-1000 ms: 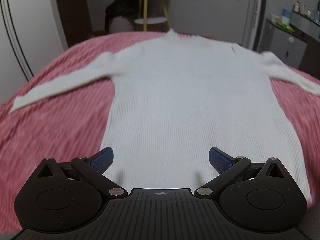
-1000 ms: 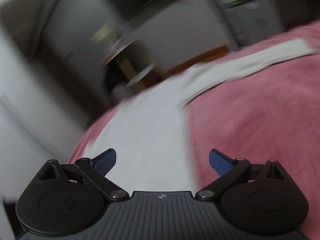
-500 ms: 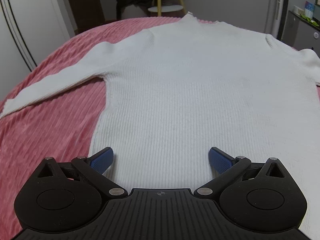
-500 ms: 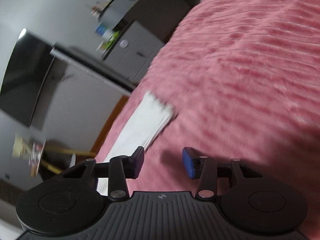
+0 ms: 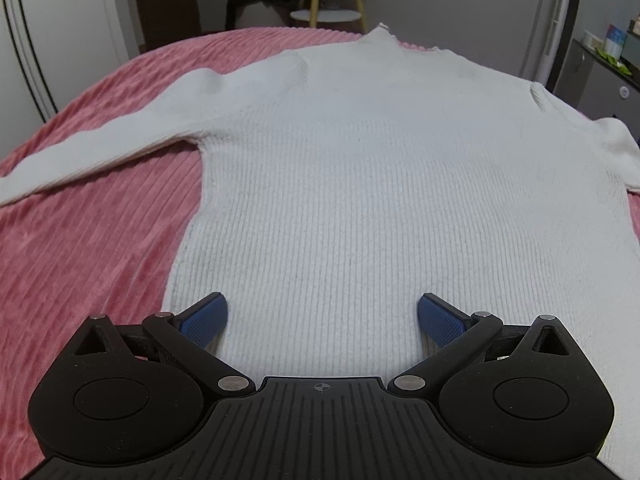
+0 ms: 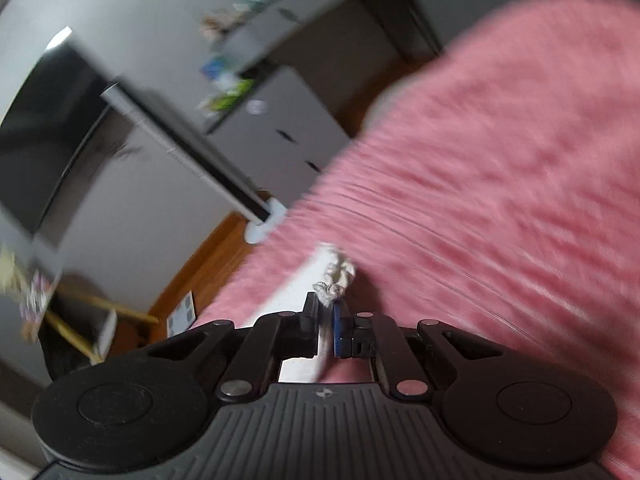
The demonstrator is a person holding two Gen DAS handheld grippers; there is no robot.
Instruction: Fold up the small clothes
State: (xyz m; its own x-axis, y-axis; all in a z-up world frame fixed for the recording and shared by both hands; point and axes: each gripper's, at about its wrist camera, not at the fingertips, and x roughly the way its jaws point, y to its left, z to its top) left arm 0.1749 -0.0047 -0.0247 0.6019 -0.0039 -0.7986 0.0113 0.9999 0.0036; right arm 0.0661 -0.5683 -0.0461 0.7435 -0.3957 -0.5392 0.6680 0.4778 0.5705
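Two handheld tools work over a white ribbed sweater that lies spread flat on a bed with a pink ribbed blanket.

Nearest in the left wrist view, the left tool sits low over the sweater's bottom hem, released, its blue pads spread wide with only knit fabric showing between them. Beyond it the sweater's body runs away from the camera to the collar at the far edge of the bed. One sleeve stretches out to the left across the blanket; the opposite sleeve leaves the picture at the right edge. Past the bed stand a small round stool with yellow legs and a dark heap beside it.

The right wrist view is tilted and blurred by motion. There the right tool is clenched on a white sleeve cuff, which bunches up just beyond the closed pads. Pink blanket fills the right side of this view. Farther off are a wooden floor, a grey cabinet with small items on top, and a large dark panel against the wall.
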